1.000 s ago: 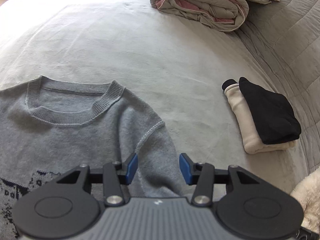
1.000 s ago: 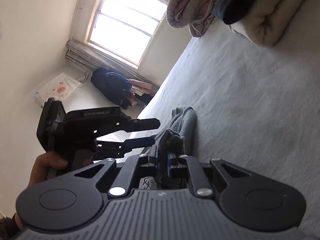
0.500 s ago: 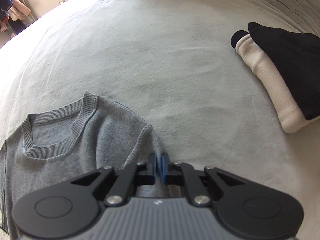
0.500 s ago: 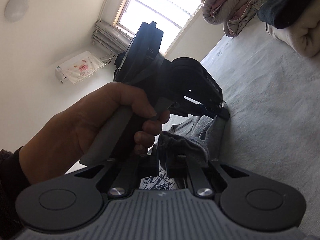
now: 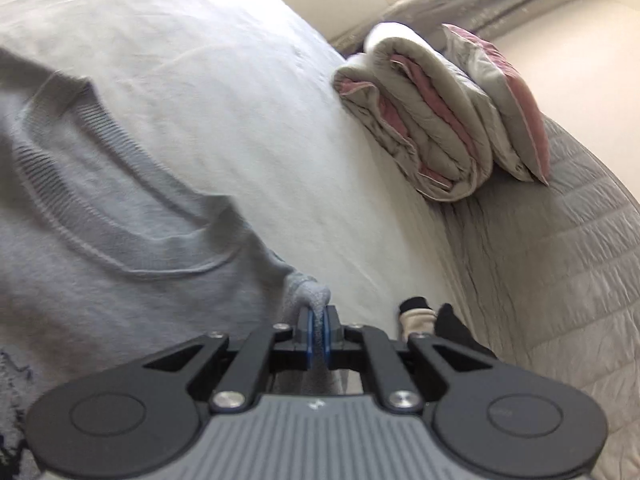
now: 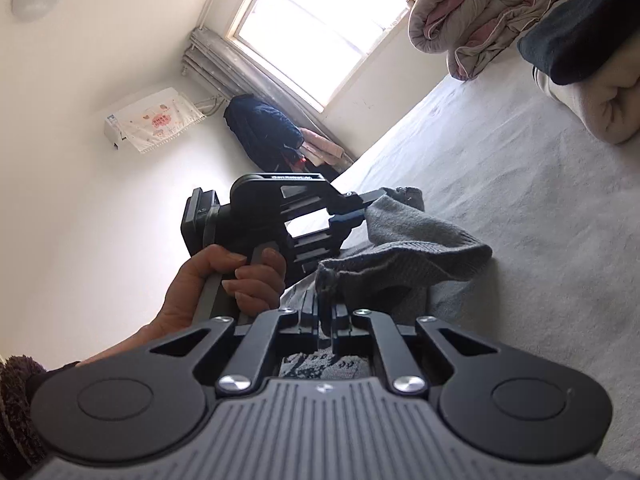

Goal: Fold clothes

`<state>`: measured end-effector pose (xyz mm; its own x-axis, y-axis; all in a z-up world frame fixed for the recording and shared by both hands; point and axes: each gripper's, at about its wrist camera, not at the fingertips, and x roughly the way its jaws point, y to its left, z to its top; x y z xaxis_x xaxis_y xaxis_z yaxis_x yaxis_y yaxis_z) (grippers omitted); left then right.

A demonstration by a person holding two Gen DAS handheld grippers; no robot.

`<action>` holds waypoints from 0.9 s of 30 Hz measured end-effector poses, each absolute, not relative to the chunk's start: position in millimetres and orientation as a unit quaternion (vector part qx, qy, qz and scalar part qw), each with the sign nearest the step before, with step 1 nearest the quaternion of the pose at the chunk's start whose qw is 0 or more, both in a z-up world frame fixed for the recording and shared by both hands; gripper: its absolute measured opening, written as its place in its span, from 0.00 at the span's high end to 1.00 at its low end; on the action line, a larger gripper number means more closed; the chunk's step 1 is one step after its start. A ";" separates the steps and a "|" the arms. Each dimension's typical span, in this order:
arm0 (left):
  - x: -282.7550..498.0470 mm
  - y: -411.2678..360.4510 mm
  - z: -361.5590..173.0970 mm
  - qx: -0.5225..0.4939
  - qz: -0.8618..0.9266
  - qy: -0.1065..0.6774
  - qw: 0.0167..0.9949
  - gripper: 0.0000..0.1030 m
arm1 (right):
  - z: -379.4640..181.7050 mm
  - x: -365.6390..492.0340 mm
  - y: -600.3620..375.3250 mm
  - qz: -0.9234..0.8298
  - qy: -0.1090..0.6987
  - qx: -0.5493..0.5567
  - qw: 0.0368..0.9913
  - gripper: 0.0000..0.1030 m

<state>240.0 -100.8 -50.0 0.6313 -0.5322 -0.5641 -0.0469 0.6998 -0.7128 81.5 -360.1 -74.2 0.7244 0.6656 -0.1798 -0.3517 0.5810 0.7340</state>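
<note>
Left wrist view: my left gripper (image 5: 318,330) is clenched on a pinch of the grey knit sweater (image 5: 120,240), the blue pads (image 5: 305,334) pressed together with a ridge of fabric rising between them near the shoulder. The sweater spreads away to the left across the pale bed sheet (image 5: 280,128), its ribbed collar (image 5: 92,184) lying open. Beyond, a folded grey-and-pink quilt (image 5: 420,120) rests against a grey quilted cover (image 5: 560,260). Just past my right finger peeks a stack of folded clothes, cream (image 5: 416,318) beside black (image 5: 452,326).

Right wrist view: my right gripper (image 6: 326,316) is closed on another part of the sweater (image 6: 400,252), which bunches up off the sheet (image 6: 540,240) just ahead of my fingers. My left hand (image 6: 224,280) grips the handle of the left gripper (image 6: 362,210), whose tips bite the sweater's far fold, so the cloth hangs between my two grips. The folded black garment (image 6: 580,40) lies atop the cream one (image 6: 592,108) at the far right, well apart from the sweater. A window (image 6: 320,24) and a covered air conditioner (image 6: 154,122) sit on the walls.
</note>
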 end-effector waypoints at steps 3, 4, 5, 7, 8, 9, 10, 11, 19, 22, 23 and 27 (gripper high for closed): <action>230.4 -69.3 -79.8 -0.368 -0.095 0.418 0.825 0.93 | -82.7 88.8 -358.3 0.296 0.270 0.350 0.847 0.92; 228.5 -62.2 -83.1 -0.377 -0.101 0.413 0.823 0.93 | -86.5 90.9 -358.7 0.297 0.286 0.355 0.839 0.92; 228.8 -60.2 -81.9 -0.373 -0.099 0.415 0.824 0.93 | -90.3 93.0 -359.1 0.298 0.301 0.360 0.832 0.94; 231.5 -64.0 -73.5 -0.345 -0.095 0.427 0.831 0.92 | -97.9 97.2 -359.9 0.299 0.331 0.369 0.816 0.93; 233.7 -67.4 -68.0 -0.326 -0.091 0.435 0.834 0.92 | -101.6 99.3 -360.3 0.300 0.345 0.373 0.807 0.93; 237.2 -72.9 -60.1 -0.302 -0.085 0.445 0.839 0.86 | -105.4 101.4 -360.7 0.301 0.360 0.377 0.799 0.93; 240.4 -78.5 -52.8 -0.279 -0.079 0.456 0.841 0.80 | -106.3 102.5 -361.7 0.302 0.362 0.381 0.795 0.91; 243.1 -84.2 -46.3 -0.259 -0.073 0.469 0.841 0.63 | -105.4 100.9 -362.7 0.309 0.361 0.385 0.791 0.87; 239.4 -144.9 -13.7 -0.123 -0.094 0.531 0.833 0.43 | -95.8 85.9 -362.8 0.309 0.349 0.386 0.796 0.81; 232.3 -179.4 -13.5 -0.056 -0.116 0.546 0.828 0.42 | -94.6 84.8 -362.4 0.314 0.343 0.389 0.795 0.71; 229.8 -190.3 -14.4 -0.033 -0.120 0.546 0.828 0.42 | -94.3 84.4 -362.2 0.316 0.341 0.390 0.795 0.69; 220.5 -227.7 -18.5 0.052 -0.132 0.544 0.827 0.42 | -93.2 83.4 -361.7 0.315 0.341 0.391 0.795 0.69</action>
<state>220.5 -227.7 -18.5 0.3728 -0.1608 -0.9139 0.2748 0.9598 -0.0568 83.4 -361.7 -93.2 0.5691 0.7678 -0.2945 -0.2349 0.4950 0.8366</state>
